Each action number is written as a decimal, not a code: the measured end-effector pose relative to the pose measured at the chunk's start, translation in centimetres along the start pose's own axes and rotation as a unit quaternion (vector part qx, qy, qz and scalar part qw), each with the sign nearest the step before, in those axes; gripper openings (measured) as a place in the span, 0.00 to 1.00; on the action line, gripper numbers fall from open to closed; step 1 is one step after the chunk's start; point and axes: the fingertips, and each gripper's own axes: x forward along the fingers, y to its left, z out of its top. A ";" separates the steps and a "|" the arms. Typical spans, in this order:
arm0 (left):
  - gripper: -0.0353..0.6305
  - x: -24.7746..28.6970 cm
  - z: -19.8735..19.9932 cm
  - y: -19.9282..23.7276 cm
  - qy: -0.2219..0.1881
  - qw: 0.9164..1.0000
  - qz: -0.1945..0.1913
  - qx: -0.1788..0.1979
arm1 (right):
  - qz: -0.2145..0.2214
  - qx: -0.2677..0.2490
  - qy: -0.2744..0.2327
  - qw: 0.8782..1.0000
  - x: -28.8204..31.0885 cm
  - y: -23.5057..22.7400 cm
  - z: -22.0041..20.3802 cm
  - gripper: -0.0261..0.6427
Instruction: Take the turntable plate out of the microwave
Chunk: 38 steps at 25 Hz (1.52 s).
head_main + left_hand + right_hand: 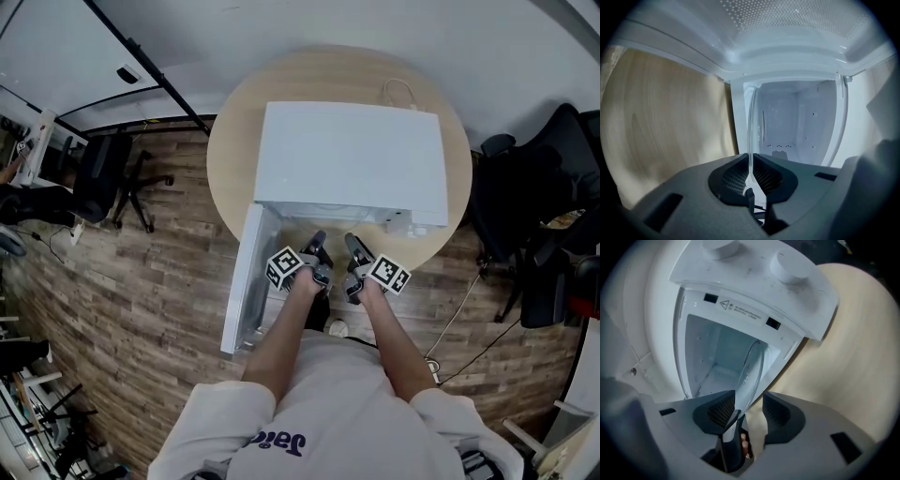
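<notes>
Left gripper (751, 174): jaws narrow, pinched on the rim of the glass plate (751, 131), which shows edge-on between the pads. Right gripper (746, 411): jaws wide. The same plate (752, 369) passes between them, close against the left-hand pad with a clear gap to the other, so there is no grip on that side. Only the left gripper is carrying it.

From both sets of jaws the plate runs straight ahead toward the open microwave (347, 159). It sits at the mouth of the cavity (797, 122). Can't tell if its far edge is fully out. In the head view both grippers are side by side at the opening, with the door (239, 281) swung out to the left of the left gripper. The plate itself is too clear to pick out there.

Handling, my read: thick clear glass, stiff and fairly heavy for a one-sided pinch. It looks smooth and slippery on the pads and breaks if dropped. It could also chip on the cavity frame. Best hold is on the rim, pads well past the edge, one gripper on each side, so the right one should close on the rim before any pull.

Beyond and under the microwave is the round wooden table (234, 141).
</notes>
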 end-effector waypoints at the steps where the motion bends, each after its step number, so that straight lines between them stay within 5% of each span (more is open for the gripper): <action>1: 0.11 -0.1 0.0 0.0 0.001 1.000 0.000 0.000 | 0.009 0.014 -0.005 1.000 0.4 -0.1 0.1 0.31; 9: 0.11 -1.2 -0.4 -0.2 0.008 1.000 -0.006 0.003 | 0.059 0.096 -0.023 0.993 3.1 -1.4 1.1 0.35; 19: 0.11 -2.9 -1.7 0.2 0.024 1.000 -0.003 -0.001 | 0.058 0.092 -0.017 0.994 5.8 -1.0 0.7 0.35; 26: 0.11 -3.7 -2.5 0.8 0.031 1.000 -0.002 -0.008 | 0.069 0.108 -0.025 0.991 5.6 -1.0 0.4 0.11; 38: 0.11 -5.5 -3.8 0.0 0.045 0.999 -0.027 -0.008 | 0.094 0.128 -0.037 0.987 3.2 -0.6 -0.2 0.09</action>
